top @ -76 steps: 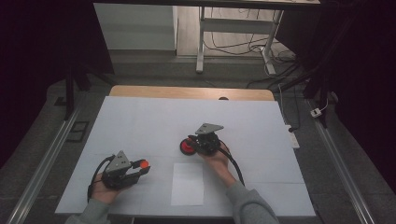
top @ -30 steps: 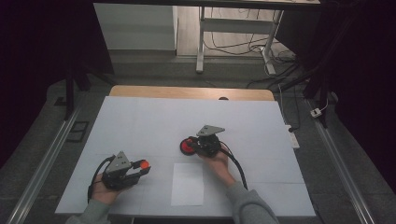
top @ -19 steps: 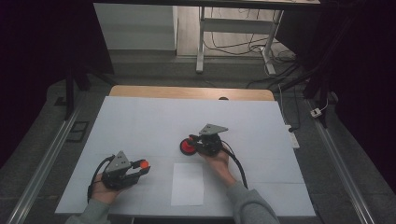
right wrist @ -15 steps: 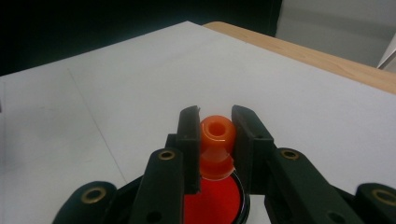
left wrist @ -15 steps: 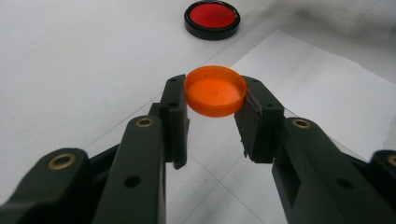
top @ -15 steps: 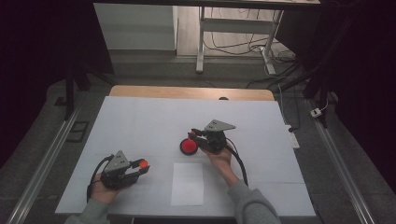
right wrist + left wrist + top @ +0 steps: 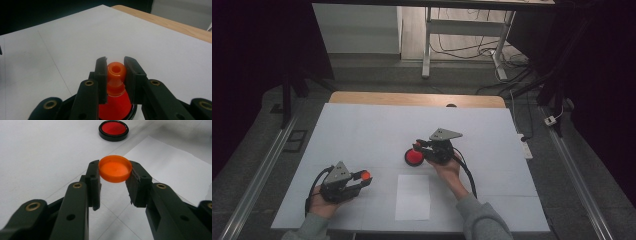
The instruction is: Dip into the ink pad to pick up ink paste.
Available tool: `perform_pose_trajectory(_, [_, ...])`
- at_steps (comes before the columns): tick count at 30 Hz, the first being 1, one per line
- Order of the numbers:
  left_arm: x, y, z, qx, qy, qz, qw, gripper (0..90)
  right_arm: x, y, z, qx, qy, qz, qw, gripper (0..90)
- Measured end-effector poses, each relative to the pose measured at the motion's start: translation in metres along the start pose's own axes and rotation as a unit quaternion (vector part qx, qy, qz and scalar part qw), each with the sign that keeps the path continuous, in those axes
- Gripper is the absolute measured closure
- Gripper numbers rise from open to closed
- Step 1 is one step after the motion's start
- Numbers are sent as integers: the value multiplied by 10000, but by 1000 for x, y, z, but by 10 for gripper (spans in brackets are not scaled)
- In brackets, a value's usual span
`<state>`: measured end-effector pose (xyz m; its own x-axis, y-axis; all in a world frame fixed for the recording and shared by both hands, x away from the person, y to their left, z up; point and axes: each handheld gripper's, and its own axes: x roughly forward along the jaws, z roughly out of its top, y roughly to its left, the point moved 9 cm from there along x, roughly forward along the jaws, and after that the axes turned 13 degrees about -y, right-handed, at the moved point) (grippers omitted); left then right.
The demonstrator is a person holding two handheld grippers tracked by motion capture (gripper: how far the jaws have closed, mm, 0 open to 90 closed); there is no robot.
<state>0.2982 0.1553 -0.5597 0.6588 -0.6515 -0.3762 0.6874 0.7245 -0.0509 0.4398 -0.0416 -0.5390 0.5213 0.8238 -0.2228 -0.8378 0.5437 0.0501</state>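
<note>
Left gripper (image 7: 115,173) clenched an orange cap (image 7: 115,168) above the worktop (image 7: 362,130); right gripper (image 7: 115,75) gripped the cone's (image 7: 115,96) nozzle (image 7: 116,71).

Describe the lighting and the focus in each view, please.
High view: the white table is lit and its surroundings are dark. Left gripper view: the small orange plastic cap is sharp, the black-rimmed red disc softer. Right gripper view: the orange nozzle looks slightly blurred.

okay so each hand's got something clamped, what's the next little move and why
Probably bring the left tongs across toward the right tongs. The left pair grips a small orange cap, held off the table; the right pair is clamped on the orange nozzle of a red cone-shaped piece. Cap and nozzle are far apart, so closing that gap looks like the next step.
</note>
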Motion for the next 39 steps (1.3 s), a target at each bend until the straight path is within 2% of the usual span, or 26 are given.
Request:
perform_pose_trajectory(17, [0,0,-1,14,11,-3,10000,649,7,5,-12,-99,343,35,9994,725])
perform_pose_trajectory(30, [1,0,-1,14,15,-4,10000,649,12,2,-24,-85,534,0,9985,724])
perform_pose_trajectory(37, [1,0,-2,6,31,-14,10000,649,14,2,-33,-127,742,16,9972,725])
perform_pose_trajectory(39, [1,0,-2,2,31,-16,10000,649,15,2,-33,-98,701,39,9975,724])
